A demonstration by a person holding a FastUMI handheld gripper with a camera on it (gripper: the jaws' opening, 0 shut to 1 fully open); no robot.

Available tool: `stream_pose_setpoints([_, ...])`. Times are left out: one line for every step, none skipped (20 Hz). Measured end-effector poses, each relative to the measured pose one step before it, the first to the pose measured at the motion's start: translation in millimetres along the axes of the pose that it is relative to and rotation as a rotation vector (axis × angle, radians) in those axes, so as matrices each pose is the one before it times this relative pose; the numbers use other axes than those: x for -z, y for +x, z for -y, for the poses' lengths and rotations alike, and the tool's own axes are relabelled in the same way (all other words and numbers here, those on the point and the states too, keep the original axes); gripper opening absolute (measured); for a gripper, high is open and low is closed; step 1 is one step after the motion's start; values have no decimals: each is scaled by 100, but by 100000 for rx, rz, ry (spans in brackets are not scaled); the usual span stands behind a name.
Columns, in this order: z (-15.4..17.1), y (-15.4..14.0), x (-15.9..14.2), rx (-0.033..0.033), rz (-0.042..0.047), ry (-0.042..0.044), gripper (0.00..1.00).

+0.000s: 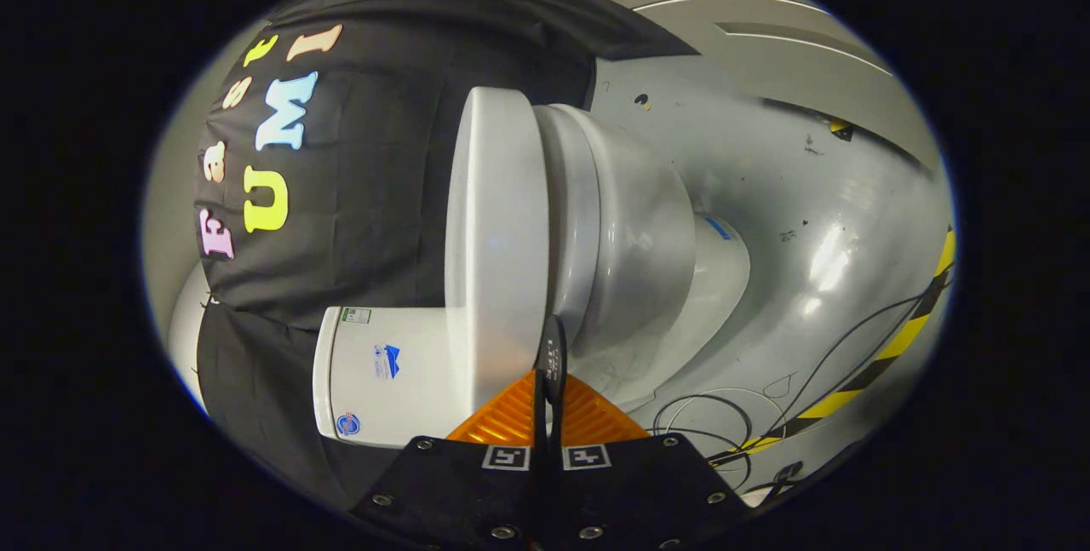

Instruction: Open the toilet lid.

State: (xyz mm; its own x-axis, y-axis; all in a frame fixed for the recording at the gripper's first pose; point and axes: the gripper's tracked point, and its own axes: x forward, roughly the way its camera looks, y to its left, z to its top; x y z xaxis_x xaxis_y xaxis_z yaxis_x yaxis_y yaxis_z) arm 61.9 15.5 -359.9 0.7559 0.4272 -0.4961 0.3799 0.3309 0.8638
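Fingers (528, 410) nearly closed, holding nothing, at the lid (498, 244) edge.
Approach step; next they should hook under it.

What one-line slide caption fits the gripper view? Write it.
Gripper, fingers together with no gap, points at the closed toilet lid just ahead, with tank and bowl beside.

One toilet (588, 219) with one lid (498, 236), one tank (387, 372), and one tool (547, 389), its fingers pressed together.
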Motion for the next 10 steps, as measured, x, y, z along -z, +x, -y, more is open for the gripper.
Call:
stream_pose_setpoints([-52, -110, 82, 361, -7, -100, 0])
stream_pose_setpoints([0, 43, -7, 939, 151, -1343, 0])
stream_pose_setpoints([-10, 84, 202, 1339, 638, -2655, 0])
stream_pose_setpoints([-139, -8, -35, 1140, 660, -3198, 0])
stream_pose_setpoints([-324, -184, -101, 942, 1022, -3481, 0])
stream_pose_setpoints([-282, -191, -156, 1070, 802, -3420, 0])
stream_pose_setpoints([-376, -275, -213, 1436, 793, -3304, 0])
stream_pose_setpoints([-279, -160, -128, 1322, 737, -3241, 0])
stream_pose_setpoints([-323, -246, -110, 925, 991, -2813, 0])
stream_pose_setpoints([-360, -178, -161, 505, 844, -1950, 0])
